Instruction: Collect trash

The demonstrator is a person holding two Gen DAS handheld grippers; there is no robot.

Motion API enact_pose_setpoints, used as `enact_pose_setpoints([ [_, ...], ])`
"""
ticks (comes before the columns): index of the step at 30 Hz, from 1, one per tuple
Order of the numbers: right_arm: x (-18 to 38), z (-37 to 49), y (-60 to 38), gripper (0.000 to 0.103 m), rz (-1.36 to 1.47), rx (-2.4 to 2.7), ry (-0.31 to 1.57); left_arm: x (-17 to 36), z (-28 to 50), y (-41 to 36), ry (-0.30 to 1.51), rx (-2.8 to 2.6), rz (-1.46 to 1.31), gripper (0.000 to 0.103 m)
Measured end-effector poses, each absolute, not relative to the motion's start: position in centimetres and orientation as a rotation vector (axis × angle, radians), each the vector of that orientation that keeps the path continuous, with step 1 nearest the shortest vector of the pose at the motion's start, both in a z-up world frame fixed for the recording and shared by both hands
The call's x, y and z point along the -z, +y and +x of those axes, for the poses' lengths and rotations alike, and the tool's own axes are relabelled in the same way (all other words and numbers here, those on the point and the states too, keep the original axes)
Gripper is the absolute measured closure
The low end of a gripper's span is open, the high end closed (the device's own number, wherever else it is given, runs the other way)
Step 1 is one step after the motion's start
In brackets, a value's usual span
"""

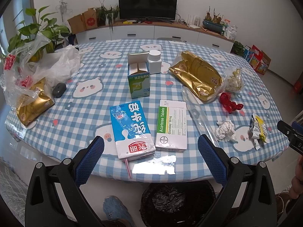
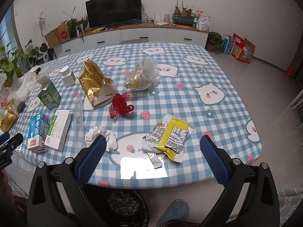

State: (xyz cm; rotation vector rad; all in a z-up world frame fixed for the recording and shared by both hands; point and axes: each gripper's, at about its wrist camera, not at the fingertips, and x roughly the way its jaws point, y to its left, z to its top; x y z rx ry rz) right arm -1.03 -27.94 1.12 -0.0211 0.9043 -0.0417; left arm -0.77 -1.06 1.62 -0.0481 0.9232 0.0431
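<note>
My left gripper (image 1: pixel 151 145) is open above the table's near edge, its fingers either side of a blue milk carton (image 1: pixel 131 128) and a white Acarbose tablet box (image 1: pixel 171 125). My right gripper (image 2: pixel 153 144) is open too, framing a yellow and silver snack wrapper (image 2: pixel 168 138); a crumpled white tissue (image 2: pixel 101 137) lies by its left finger. Further back lie a red net (image 2: pixel 121 106), a gold foil bag (image 2: pixel 94 84), a clear bag of scraps (image 2: pixel 143 76), a green open box (image 1: pixel 139 79) and a white bottle (image 1: pixel 154 61). A black-lined bin (image 1: pixel 176 202) stands under the table edge.
Plastic bags (image 1: pixel 37 66) and another gold bag (image 1: pixel 32 102) pile up at the table's left, beside a dark mouse (image 1: pixel 59 89). A long clear sleeve (image 1: pixel 198 113) lies right of the tablet box. A blue shoe (image 1: pixel 115 208) stands by the bin. Cabinets and a TV (image 1: pixel 147 5) line the far wall.
</note>
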Motion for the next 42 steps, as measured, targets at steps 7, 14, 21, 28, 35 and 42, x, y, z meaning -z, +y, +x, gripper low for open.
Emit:
enact_pose_setpoints([
  [7,-1.3,-1.0,-27.6,0.008,-0.013,0.029,0.908,-2.0,-0.9,-1.5,0.919,-0.035,-0.047,0.006],
  [14,-1.7,-1.2,-27.7,0.008,-0.008,0.014,0.895,-2.3,-1.0,-1.5,0.919,-0.032,-0.046,0.006],
  [21,-2.2,-0.4,-26.3,0.008,-0.036,-0.023,0.877,-2.3,0.1,-0.8,0.931,-0.053,-0.036,0.006],
  [28,-2.1,1.5,-23.5,0.008,-0.091,-0.071,0.868,-1.7,1.8,1.3,0.955,-0.102,-0.05,0.006],
  [35,-0.8,4.2,-21.6,0.008,-0.112,-0.098,0.896,-0.1,4.4,2.9,1.004,-0.128,-0.073,0.006],
  [42,1.2,7.4,-20.6,0.014,-0.133,-0.109,0.949,1.0,6.9,4.0,1.037,-0.152,-0.099,0.007],
])
